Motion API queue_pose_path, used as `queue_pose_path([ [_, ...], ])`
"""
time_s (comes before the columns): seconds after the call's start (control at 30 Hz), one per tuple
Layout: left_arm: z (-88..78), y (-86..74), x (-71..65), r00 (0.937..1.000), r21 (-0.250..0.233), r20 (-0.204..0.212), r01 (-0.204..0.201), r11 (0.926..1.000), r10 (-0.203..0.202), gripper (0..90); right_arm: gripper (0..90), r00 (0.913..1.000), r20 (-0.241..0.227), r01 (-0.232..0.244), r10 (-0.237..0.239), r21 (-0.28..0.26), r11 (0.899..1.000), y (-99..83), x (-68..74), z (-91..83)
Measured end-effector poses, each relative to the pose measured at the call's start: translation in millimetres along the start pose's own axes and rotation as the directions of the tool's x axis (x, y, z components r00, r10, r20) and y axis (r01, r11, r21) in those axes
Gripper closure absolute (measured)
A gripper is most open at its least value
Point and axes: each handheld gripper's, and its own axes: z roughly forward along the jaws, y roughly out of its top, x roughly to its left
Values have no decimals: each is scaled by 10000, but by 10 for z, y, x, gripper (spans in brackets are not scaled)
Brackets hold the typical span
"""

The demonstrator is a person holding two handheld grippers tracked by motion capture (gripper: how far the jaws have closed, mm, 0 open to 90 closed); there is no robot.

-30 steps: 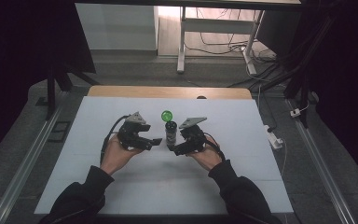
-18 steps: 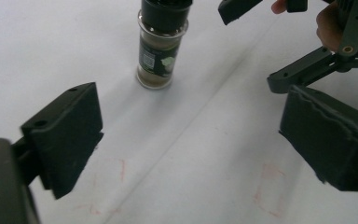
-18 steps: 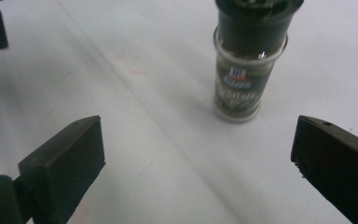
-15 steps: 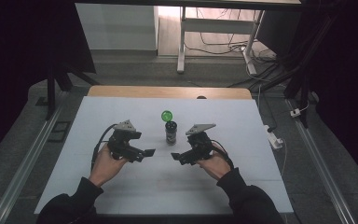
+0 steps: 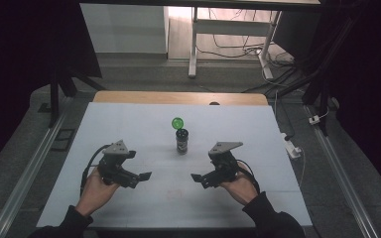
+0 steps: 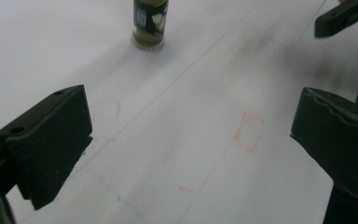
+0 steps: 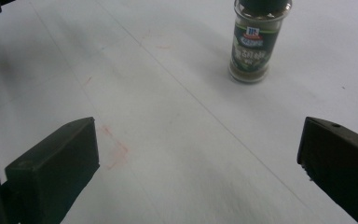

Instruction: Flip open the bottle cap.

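A small spice jar [image 5: 181,142] with a black cap and a dark green label stands upright in the middle of the white table [image 5: 258,134]; it also appears as the jar [image 6: 150,25] and the jar [image 7: 255,44]. A green ball [image 5: 177,122] shows just above its cap; I cannot tell whether it rests on the cap or lies behind it. My left gripper [image 5: 139,177] [image 6: 191,140] is nearer than the jar and to its left, my right gripper [image 5: 201,179] [image 7: 196,163] nearer and to its right. The jaws of both have just been opening and stand wide apart with nothing between them.
Faint red marks [image 6: 249,133] [image 7: 114,149] are drawn on the table between the grippers. A wooden strip [image 5: 178,97] runs along the far edge. A white power strip [image 5: 292,148] lies off the right edge. Metal rails [image 5: 25,173] flank the table.
Both grippers have drawn back from beside the jar toward the person and farther apart, with their jaws spread wider. The jar and the green ball have stayed where they were.
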Motion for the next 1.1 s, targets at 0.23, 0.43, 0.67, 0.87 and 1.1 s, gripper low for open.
queue_pose_path([
  [0.23,-191,-218,-60,9995,-133,-73,302,9995,-303,0,0,9990,440,-25,37,-262,9997,-152,36,-243],
  [0.43,-364,-370,-115,9987,-340,-330,384,9987,-396,0,0,9963,841,-149,192,-508,9986,-298,67,-470],
  [0.67,-569,-561,-144,9952,-595,-720,627,9963,-670,0,0,9906,1278,-421,495,-595,9973,-510,91,-692],
  [0.87,-725,-764,-151,9879,-626,-1179,938,9936,-1007,0,0,9822,1576,-913,1021,-741,9931,-701,71,-879],
  [1.1,-873,-959,-146,9755,-689,-1676,1326,9888,-1425,0,0,9657,1994,-1546,1665,-736,9852,-934,31,-1053],
])
